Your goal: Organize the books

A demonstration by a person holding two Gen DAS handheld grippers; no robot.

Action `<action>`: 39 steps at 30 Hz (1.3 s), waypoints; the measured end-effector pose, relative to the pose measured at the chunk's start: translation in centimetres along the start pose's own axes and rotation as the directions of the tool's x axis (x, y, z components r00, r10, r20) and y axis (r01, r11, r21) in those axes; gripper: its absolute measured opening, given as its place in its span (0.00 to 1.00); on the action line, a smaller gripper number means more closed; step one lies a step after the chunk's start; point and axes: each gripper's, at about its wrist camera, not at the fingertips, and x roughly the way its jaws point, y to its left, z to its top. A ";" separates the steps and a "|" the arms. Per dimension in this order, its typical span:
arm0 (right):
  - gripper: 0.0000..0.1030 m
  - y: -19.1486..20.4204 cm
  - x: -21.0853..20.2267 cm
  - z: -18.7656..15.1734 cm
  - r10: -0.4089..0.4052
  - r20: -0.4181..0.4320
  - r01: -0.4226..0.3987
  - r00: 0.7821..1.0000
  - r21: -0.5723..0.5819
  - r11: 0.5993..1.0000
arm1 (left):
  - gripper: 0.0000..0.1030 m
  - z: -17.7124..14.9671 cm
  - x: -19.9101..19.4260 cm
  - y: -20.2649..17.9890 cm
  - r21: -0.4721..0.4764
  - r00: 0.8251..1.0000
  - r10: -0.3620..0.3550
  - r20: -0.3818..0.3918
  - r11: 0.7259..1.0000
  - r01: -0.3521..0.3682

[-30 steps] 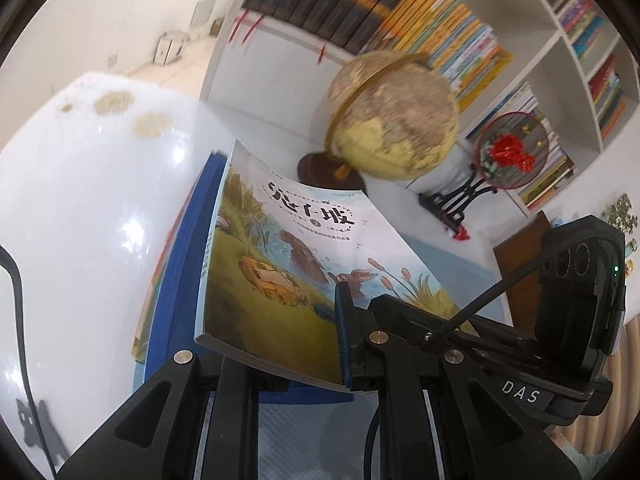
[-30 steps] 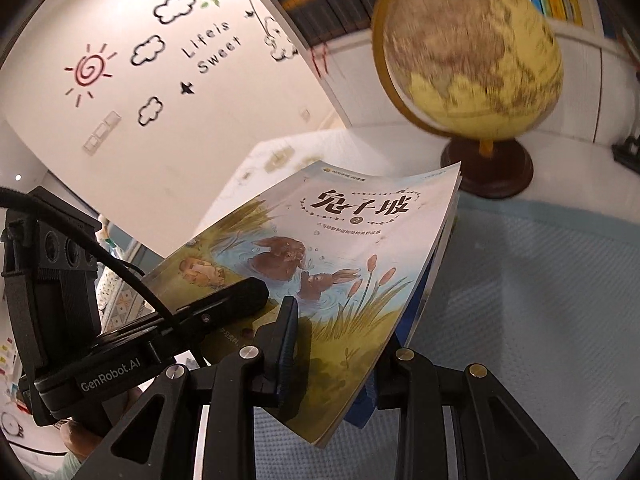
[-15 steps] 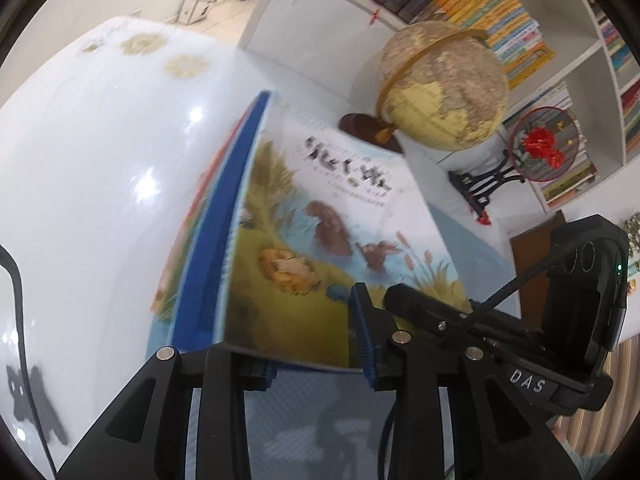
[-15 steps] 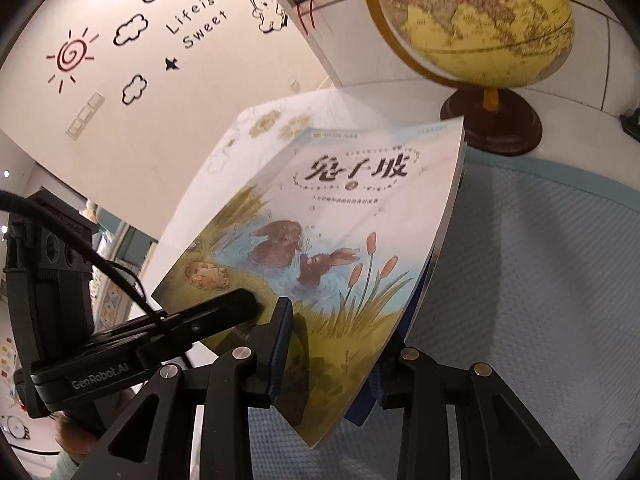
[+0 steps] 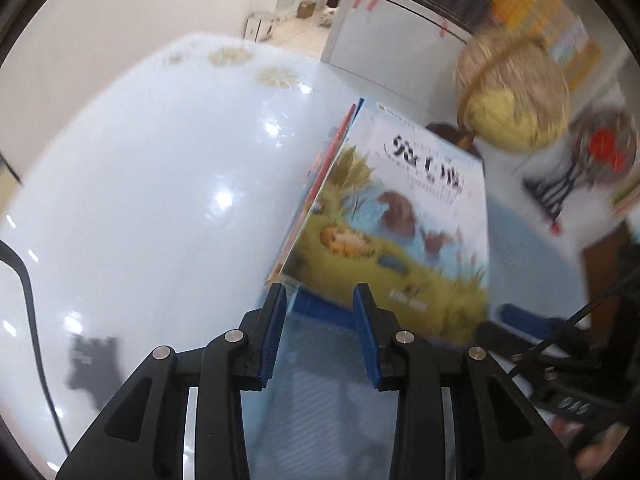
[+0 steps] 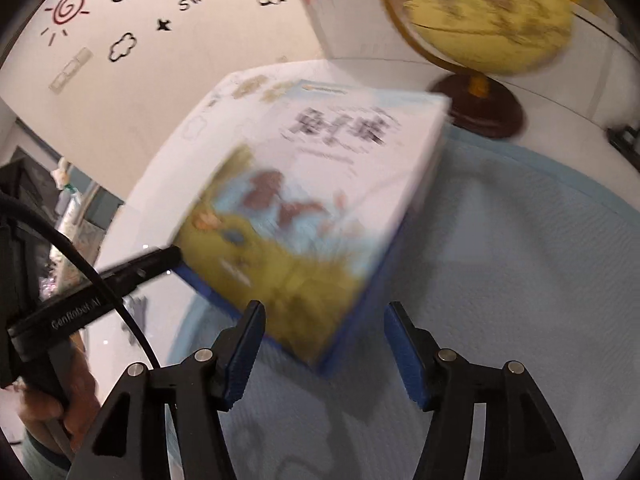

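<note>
A picture book [image 5: 400, 216] with rabbits and yellow grass on its cover tops a small stack over a blue book [image 5: 320, 308]. The stack rests where the white table [image 5: 140, 200] meets the pale blue mat [image 6: 500, 260], blurred by motion. My left gripper [image 5: 320, 320] is open just short of the stack's near edge, its pads clear of it. My right gripper [image 6: 324, 344] has its jaws opening wide. The picture book's [image 6: 312, 208] near corner sits just ahead of them, untouched. The left gripper's black body [image 6: 100, 284] reaches in beside the stack's left corner.
A yellow globe [image 6: 480, 12] on a dark round base stands behind the stack, also seen blurred as the globe [image 5: 512, 100] in the left view. A bookshelf [image 5: 540, 8] and a red ornament on a black stand [image 5: 600, 148] lie beyond. A person's hand [image 6: 44, 416] holds the left gripper.
Both grippers let go of the stack's near edge and their jaws spread. The stack, earlier lifted at that edge, has dropped lower. Both grippers pulled back and tipped downward.
</note>
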 end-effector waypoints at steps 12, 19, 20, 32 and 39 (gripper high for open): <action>0.59 -8.7 -12.0 -8.5 -0.409 0.030 0.379 0.912 0.315 0.870 | 0.31 -5.7 -5.2 -16.9 0.235 0.974 -0.227 -0.002 0.947 0.221; 0.59 -9.2 -17.7 -10.3 -0.429 0.142 0.359 0.892 0.352 0.864 | 0.31 -6.9 -7.4 -21.7 0.270 0.977 -0.207 -0.056 0.939 0.214; 0.59 -8.6 -18.3 -10.0 -0.420 0.167 0.345 0.892 0.350 0.871 | 0.31 -7.0 -8.4 -22.1 0.281 0.980 -0.194 -0.036 0.939 0.197; 0.70 -8.1 -19.6 -9.7 -0.373 0.297 0.278 0.879 0.317 0.907 | 0.31 -6.5 -11.4 -22.8 0.339 0.991 -0.040 0.131 0.941 -0.007; 0.70 -6.1 -18.4 -8.3 -0.415 0.275 0.304 0.867 0.367 0.879 | 0.31 -5.0 -10.7 -20.6 0.404 0.988 -0.096 0.119 0.914 0.040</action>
